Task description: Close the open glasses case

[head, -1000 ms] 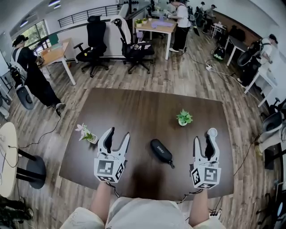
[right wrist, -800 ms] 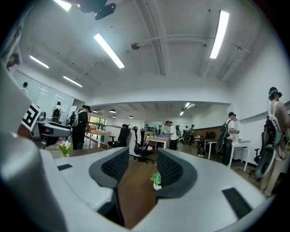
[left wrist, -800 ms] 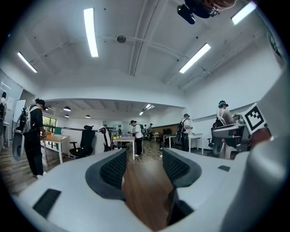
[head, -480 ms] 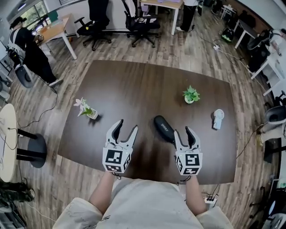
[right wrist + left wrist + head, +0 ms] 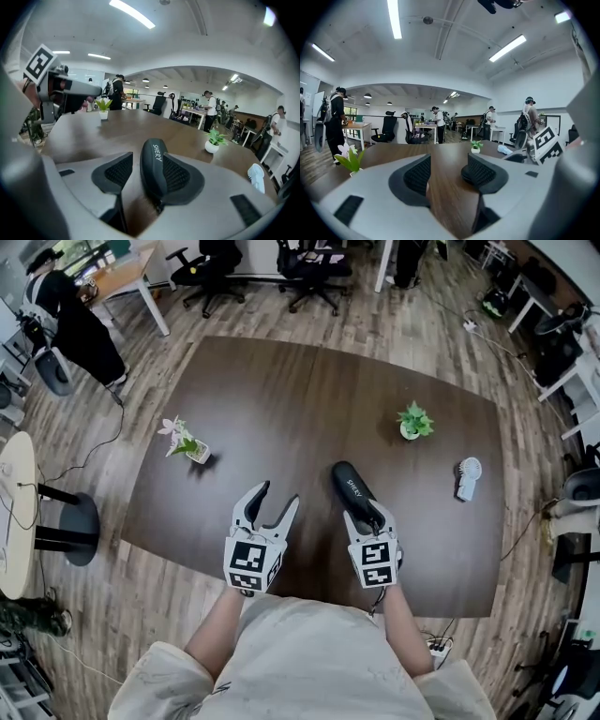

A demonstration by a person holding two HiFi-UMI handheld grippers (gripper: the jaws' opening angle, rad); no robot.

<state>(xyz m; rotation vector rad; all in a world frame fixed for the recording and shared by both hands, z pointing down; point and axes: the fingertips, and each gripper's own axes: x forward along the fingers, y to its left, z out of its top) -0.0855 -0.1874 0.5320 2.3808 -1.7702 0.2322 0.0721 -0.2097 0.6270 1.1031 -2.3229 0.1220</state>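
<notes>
**Case end between the right tongs, not yet pinched**

Right tongs stand released. In the right gripper view their pads straddle the near end of the glasses case, which lies close against the right-hand pad with a gap showing at the other. Left tongs are also released, with only bare wood between their pads in the left gripper view.

From above, the glasses case lies flat on the surface. Its long axis runs from the right tongs away from the person and a little leftward, so it points nearly along those jaws. The right hand is at it; the left tongs sit just beside, off to the left and apart from it. Whether the lid is ajar or already down I cannot tell, and its contents do not show.

Farther out, a white pot holds a green plant and another holds a pink-flowered sprig. A small fan lies well to the right.
</notes>
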